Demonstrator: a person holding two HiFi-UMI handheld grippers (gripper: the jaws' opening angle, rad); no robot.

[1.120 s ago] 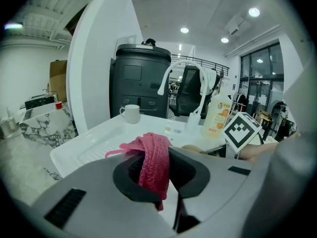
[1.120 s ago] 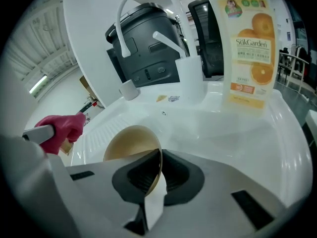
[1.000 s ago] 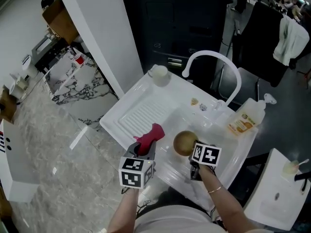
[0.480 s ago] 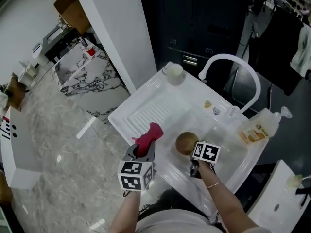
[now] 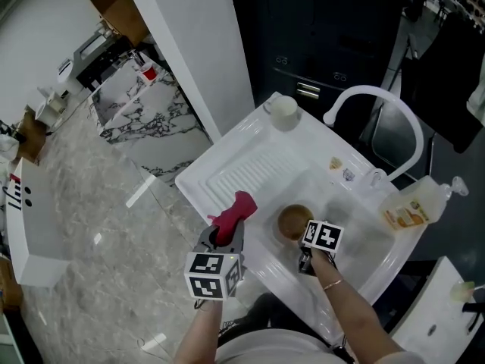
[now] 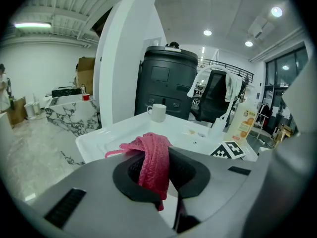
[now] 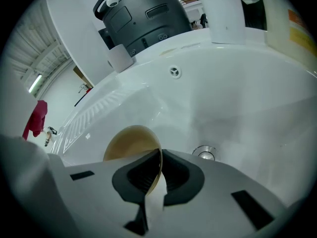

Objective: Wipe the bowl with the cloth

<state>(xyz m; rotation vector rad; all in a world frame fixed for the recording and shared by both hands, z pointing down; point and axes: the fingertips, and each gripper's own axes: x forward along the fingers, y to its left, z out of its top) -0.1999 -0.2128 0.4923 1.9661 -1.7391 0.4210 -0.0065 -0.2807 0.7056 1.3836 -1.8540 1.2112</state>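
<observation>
White sink basin [image 5: 356, 241]: my right hand-held gripper [image 7: 159, 171] pinches bowl [image 7: 130, 142] by its rim; my left hand-held gripper [image 6: 167, 170] clamps cloth [image 6: 152, 158]. Risk: rim grip may slip under wiping.

The setting is a mock kitchen station installed in a large open indoor hall, not a domestic kitchen.

Kitchen fittings, centre of the head view:
- a white moulded sink unit with a ribbed drainboard [image 5: 244, 170];
- a white arched tap [image 5: 377, 95];
- a pale plastic pump bottle with an orange label [image 5: 413, 206];
- a white ceramic mug [image 5: 283, 111].

Hall features:
- a grey marbled floor [image 5: 98, 233] surrounds the unit, with a marble-patterned counter [image 5: 144, 108] and a brown cardboard box [image 5: 120, 7] at upper left;
- the left gripper view shows round recessed ceiling lights [image 6: 207, 32], tall windows [image 6: 286, 81] at right and a black office chair [image 6: 212, 99] behind the sink.
</observation>
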